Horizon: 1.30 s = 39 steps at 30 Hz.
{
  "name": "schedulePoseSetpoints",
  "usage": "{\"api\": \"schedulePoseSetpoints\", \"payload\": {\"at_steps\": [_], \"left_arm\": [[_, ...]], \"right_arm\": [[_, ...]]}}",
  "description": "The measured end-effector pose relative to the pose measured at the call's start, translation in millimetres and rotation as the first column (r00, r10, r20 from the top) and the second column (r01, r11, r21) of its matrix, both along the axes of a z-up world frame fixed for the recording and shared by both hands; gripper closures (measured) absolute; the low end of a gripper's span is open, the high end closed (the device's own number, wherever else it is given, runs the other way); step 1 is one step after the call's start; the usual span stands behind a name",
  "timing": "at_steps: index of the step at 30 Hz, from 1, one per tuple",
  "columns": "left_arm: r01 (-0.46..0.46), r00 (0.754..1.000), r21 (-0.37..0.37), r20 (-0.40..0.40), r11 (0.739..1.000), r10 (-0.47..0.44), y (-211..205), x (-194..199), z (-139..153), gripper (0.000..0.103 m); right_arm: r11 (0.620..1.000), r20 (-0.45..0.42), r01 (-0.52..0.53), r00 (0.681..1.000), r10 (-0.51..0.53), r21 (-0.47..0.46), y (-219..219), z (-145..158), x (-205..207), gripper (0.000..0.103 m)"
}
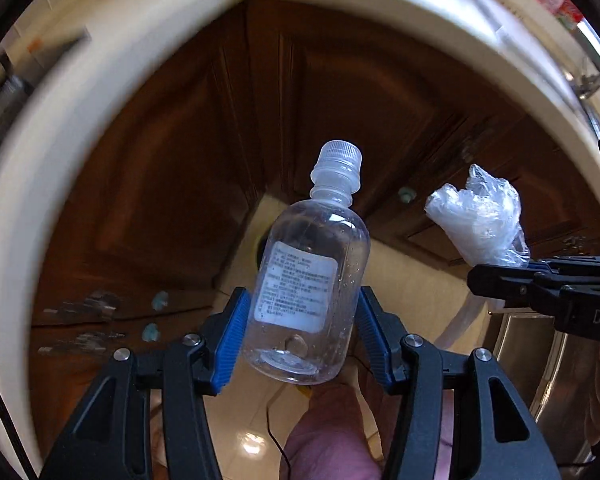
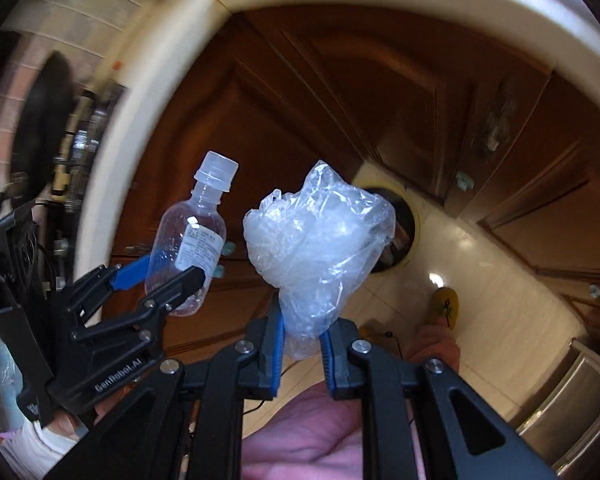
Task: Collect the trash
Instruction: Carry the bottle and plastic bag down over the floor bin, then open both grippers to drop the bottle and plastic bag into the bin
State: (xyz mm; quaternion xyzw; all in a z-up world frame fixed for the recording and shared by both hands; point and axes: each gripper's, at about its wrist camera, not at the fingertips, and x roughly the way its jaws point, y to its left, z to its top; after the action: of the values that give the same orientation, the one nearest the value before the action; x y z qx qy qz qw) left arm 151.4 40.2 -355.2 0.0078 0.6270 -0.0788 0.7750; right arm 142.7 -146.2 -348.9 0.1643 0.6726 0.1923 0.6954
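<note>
My left gripper (image 1: pixel 300 328) is shut on a clear plastic bottle (image 1: pixel 308 276) with a white label and a ribbed cap, held upright in the air. The bottle (image 2: pixel 188 240) and the left gripper (image 2: pixel 156 276) also show at the left of the right wrist view. My right gripper (image 2: pixel 303 340) is shut on a crumpled clear plastic bag (image 2: pixel 320 236), which bulges above the fingers. The bag (image 1: pixel 476 216) and the right gripper (image 1: pixel 500 280) show at the right of the left wrist view. Both grippers hang side by side over the floor, below a cream countertop edge (image 1: pixel 148 40).
Brown wooden cabinet doors (image 1: pixel 340 92) fill the background under the counter. A round dark-mouthed bin (image 2: pixel 400 232) stands on the pale tiled floor (image 2: pixel 480 264) beyond the bag. A steel appliance (image 2: pixel 572 400) is at the lower right. A yellow slipper (image 2: pixel 444 304) and pink trouser legs are below.
</note>
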Motion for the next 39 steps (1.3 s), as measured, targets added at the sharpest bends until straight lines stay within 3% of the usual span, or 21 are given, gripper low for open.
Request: {"api": "schedulePoseSetpoints", "payload": {"at_steps": [4,9,14,16,18,23,27,34,37,39], "left_arm": [[-0.038,0.996,-0.009,-0.075,0.999,0.038,-2,12,-78,0.05],[-0.088,0.982,-0.016,-0.166,0.996,0.084,-9,31,-168,0.048],[-0.101,0.975,-0.005,-0.198,0.995,0.098,-12,52,-225,0.046],[-0.102,0.97,0.013,-0.222,0.995,0.102,-10,60,-245,0.039],[-0.11,0.968,0.051,-0.22,0.993,0.119,-5,65,-254,0.029],[-0.167,0.957,0.064,-0.228,0.984,0.177,12,66,-268,0.025],[-0.182,0.956,0.085,-0.217,0.98,0.197,23,62,-271,0.025],[-0.195,0.971,0.092,-0.124,0.977,0.205,37,51,-256,0.025],[-0.217,0.969,0.099,-0.103,0.971,0.227,45,49,-254,0.025],[-0.235,0.965,0.101,-0.096,0.967,0.245,50,49,-252,0.025]], "right_arm": [[0.998,-0.086,0.016,0.996,-0.021,-0.056,5,-77,17,0.087],[0.996,-0.161,-0.012,0.987,-0.002,-0.087,14,-152,35,0.087],[0.995,-0.202,-0.038,0.979,0.018,-0.096,20,-206,56,0.087],[0.993,-0.206,-0.05,0.978,0.028,-0.104,23,-218,62,0.087],[0.993,-0.218,-0.057,0.975,0.033,-0.104,25,-229,67,0.087],[0.991,-0.24,-0.085,0.969,0.058,-0.103,29,-245,75,0.087],[0.986,-0.258,-0.117,0.963,0.084,-0.115,36,-255,79,0.085],[0.975,-0.248,-0.179,0.958,0.142,-0.132,64,-262,86,0.085],[0.974,-0.254,-0.18,0.957,0.141,-0.136,72,-266,88,0.074],[0.98,-0.243,-0.145,0.964,0.11,-0.133,73,-266,89,0.054]]}}
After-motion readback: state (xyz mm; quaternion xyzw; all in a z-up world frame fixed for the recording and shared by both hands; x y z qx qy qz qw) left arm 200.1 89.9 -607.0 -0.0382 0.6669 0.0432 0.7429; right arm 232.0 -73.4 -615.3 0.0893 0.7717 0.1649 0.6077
